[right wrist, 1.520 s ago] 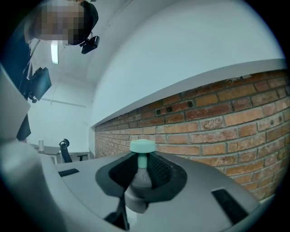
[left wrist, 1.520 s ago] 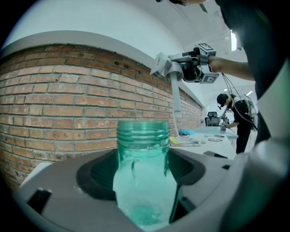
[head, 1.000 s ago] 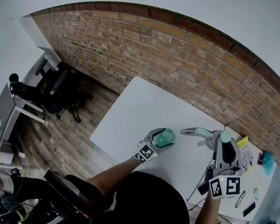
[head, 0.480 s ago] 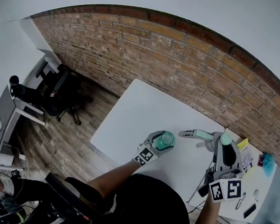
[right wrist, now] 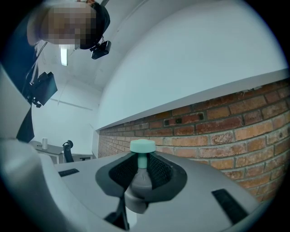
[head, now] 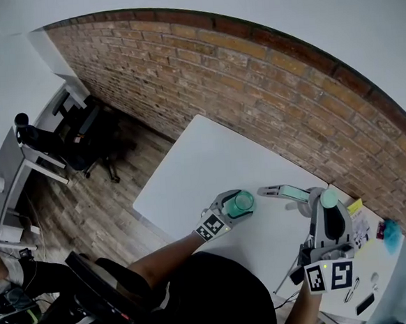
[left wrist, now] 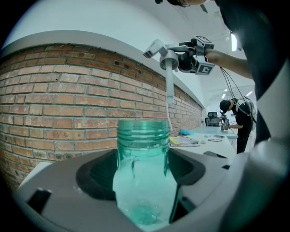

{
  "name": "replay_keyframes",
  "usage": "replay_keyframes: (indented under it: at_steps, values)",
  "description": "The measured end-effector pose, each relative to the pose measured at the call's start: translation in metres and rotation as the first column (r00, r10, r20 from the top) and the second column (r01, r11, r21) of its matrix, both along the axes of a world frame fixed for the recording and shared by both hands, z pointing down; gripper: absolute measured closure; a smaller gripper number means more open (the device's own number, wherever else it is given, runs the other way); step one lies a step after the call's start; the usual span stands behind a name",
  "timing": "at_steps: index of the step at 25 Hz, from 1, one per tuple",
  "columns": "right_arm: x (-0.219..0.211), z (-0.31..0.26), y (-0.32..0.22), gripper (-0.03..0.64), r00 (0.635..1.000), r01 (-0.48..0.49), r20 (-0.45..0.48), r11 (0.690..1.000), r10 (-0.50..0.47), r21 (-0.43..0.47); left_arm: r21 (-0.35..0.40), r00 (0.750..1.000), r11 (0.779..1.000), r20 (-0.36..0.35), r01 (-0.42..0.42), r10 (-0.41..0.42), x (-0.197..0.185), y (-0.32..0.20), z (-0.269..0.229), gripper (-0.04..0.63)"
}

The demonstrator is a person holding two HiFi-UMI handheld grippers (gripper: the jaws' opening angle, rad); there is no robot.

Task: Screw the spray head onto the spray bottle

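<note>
A clear teal spray bottle [head: 242, 202] with a bare threaded neck [left wrist: 143, 131] stands upright between the jaws of my left gripper [head: 229, 207], which is shut on its body over the white table's near edge. My right gripper [head: 325, 210] is up and to the right of it, shut on the grey spray head [right wrist: 141, 177] with its pale teal cap [right wrist: 142, 146]. In the left gripper view the head's dip tube [left wrist: 169, 90] hangs down just behind and to the right of the bottle's mouth, apart from it.
The white table [head: 203, 158] runs back to a brick wall [head: 266, 76]. A second desk at the right carries papers [head: 355, 223] and a teal object [head: 390, 234]. An office chair [head: 81, 129] stands on the wooden floor at left. A person [left wrist: 240, 115] works at a far desk.
</note>
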State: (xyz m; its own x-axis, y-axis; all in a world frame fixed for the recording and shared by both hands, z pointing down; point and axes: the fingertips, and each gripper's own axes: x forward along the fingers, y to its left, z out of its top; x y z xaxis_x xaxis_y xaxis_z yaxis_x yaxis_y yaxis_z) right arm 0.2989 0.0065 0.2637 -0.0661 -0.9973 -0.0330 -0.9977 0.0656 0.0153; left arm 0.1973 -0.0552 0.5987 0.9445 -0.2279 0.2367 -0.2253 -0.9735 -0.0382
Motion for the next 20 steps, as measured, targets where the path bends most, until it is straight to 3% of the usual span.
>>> replay_keyframes:
  at_steps: [20]
  values:
    - [-0.021, -0.01, -0.016, 0.552, 0.998, 0.056, 0.01, 0.998, -0.056, 0.023, -0.006, 1.0, 1.0, 0.0, 0.0, 0.0, -0.001, 0.0, 0.0, 0.257]
